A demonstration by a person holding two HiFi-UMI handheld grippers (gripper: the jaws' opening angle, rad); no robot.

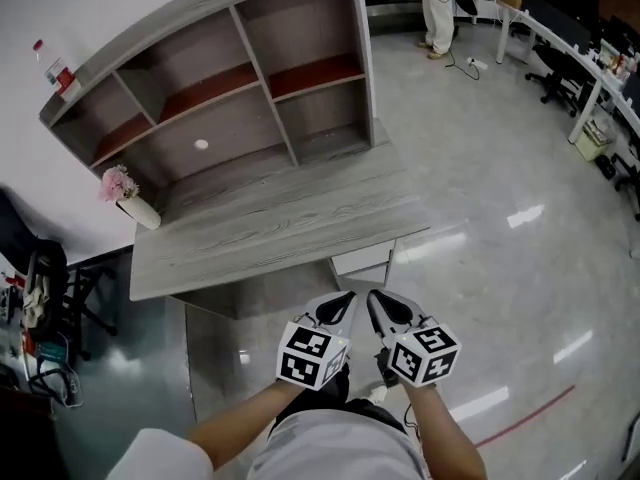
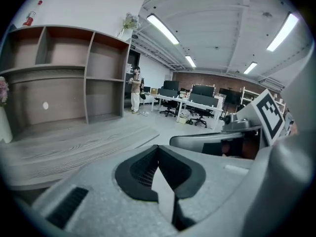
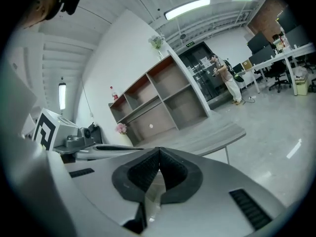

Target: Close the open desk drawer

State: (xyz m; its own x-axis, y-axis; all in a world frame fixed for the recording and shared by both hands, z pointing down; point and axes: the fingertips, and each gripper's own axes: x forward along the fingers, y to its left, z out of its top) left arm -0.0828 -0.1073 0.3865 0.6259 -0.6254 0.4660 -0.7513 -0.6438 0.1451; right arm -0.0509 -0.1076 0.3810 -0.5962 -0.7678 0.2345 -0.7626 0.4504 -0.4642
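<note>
A grey wood desk (image 1: 280, 218) with a shelf hutch (image 1: 230, 78) stands ahead of me. A pale drawer front (image 1: 362, 260) shows just under the desk's near edge, right of middle; I cannot tell how far out it stands. My left gripper (image 1: 349, 296) and right gripper (image 1: 373, 296) hang side by side just in front of that edge, clear of the desk. Both are shut with nothing between the pads. The left gripper view has its closed tips (image 2: 158, 146) aimed over the desktop (image 2: 74, 142). The right gripper view shows closed tips (image 3: 159, 149) before the desk (image 3: 212, 135).
A white vase of pink flowers (image 1: 125, 196) sits at the desktop's left end. A dark chair with clutter (image 1: 50, 278) stands left of the desk. A person (image 1: 437, 8) stands far back, with office desks and chairs (image 1: 580, 48) along the right. The floor is glossy grey.
</note>
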